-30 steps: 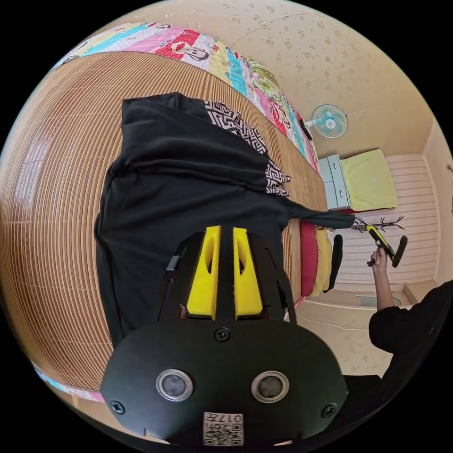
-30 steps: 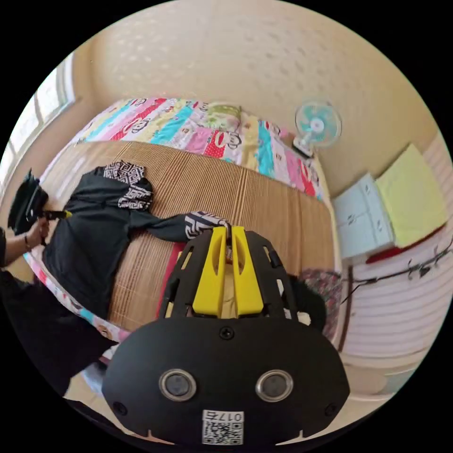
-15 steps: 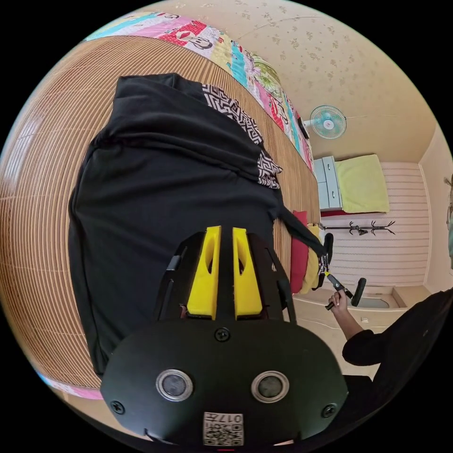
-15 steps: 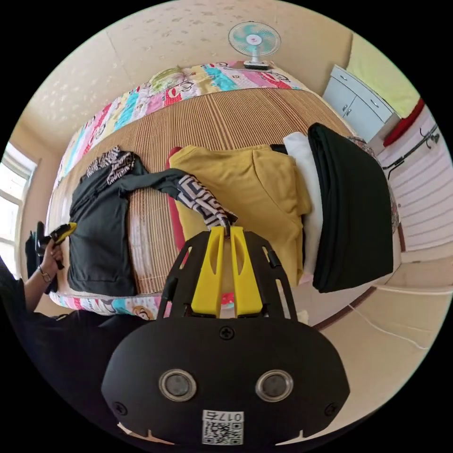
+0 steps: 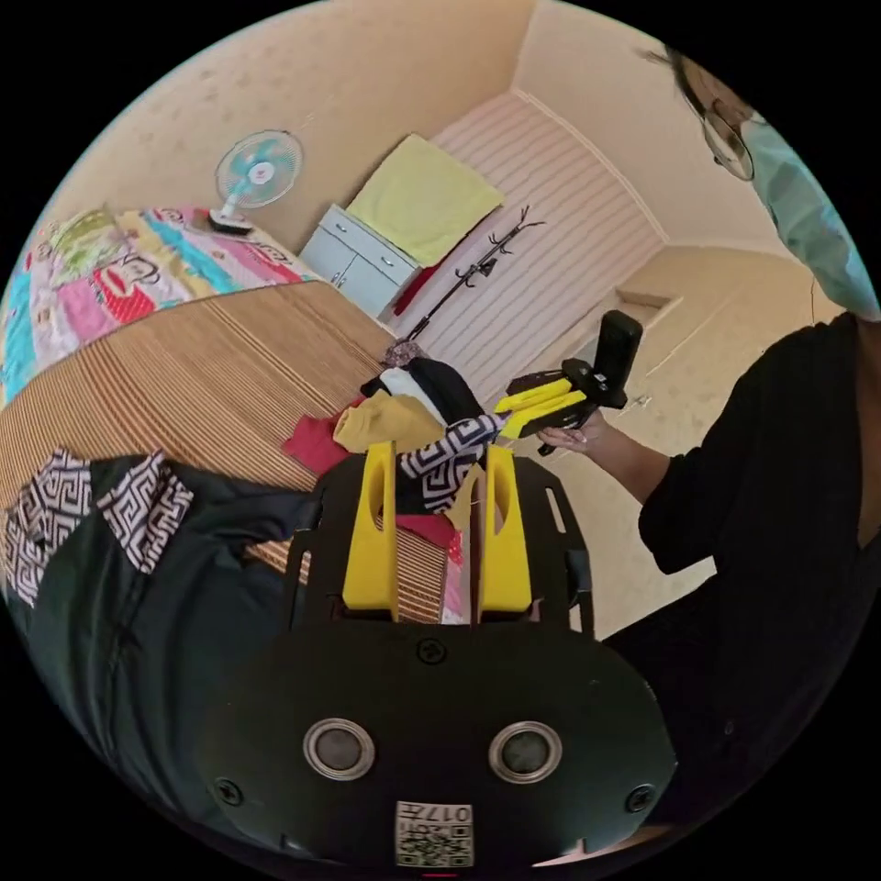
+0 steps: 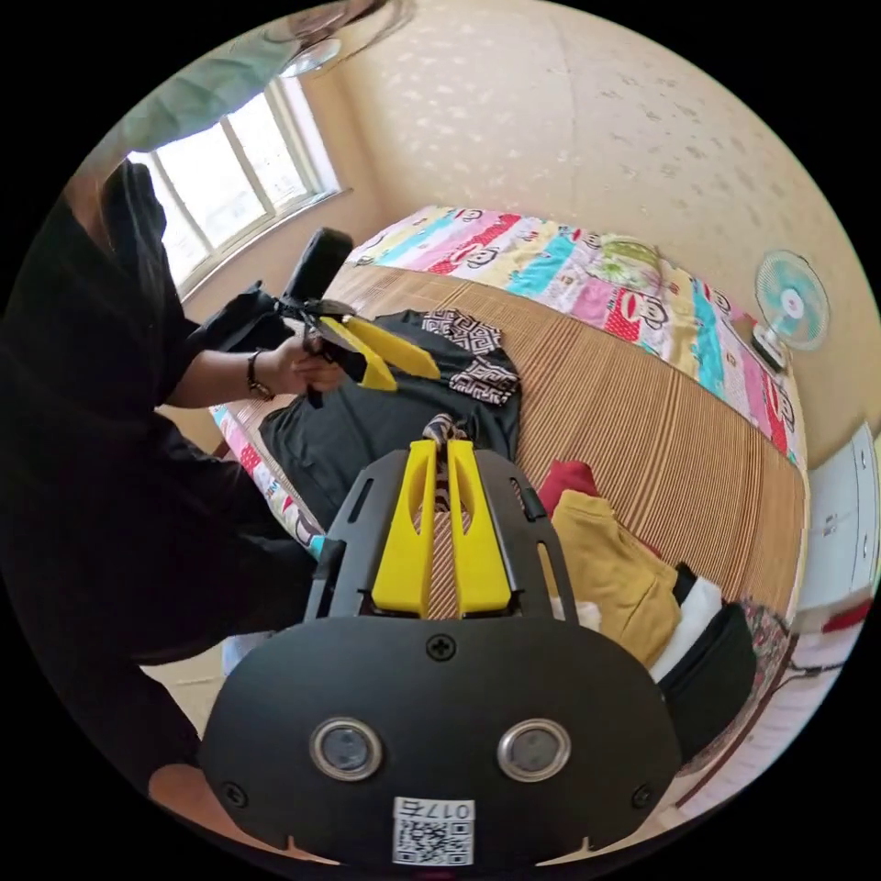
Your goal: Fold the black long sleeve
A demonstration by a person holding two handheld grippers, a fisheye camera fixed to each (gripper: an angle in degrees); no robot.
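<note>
In the left gripper view, the left gripper (image 5: 429, 459) now has its jaws spread apart, and the patterned cuff (image 5: 445, 459) lies between them, pinched by the right gripper (image 5: 516, 411).

In the right gripper view, the right gripper (image 6: 440, 444) stays clamped on the cuff; the black long sleeve shirt (image 6: 367, 427) lies on the bed's bamboo mat (image 6: 633, 431), nearer than before.

The long sleeve (image 6: 367, 431) is black with black-and-white geometric cuffs (image 5: 450, 454). Both grippers have yellow jaws on black frames. The mat (image 6: 642, 431) is tan with fine brown stripes. The bedsheet (image 6: 551, 262) is patchwork pink, turquoise, yellow and red with cartoon faces. The folded pile near the mat's edge shows mustard (image 6: 615, 569), red, white and black. The fan (image 6: 791, 301) is turquoise.
</note>
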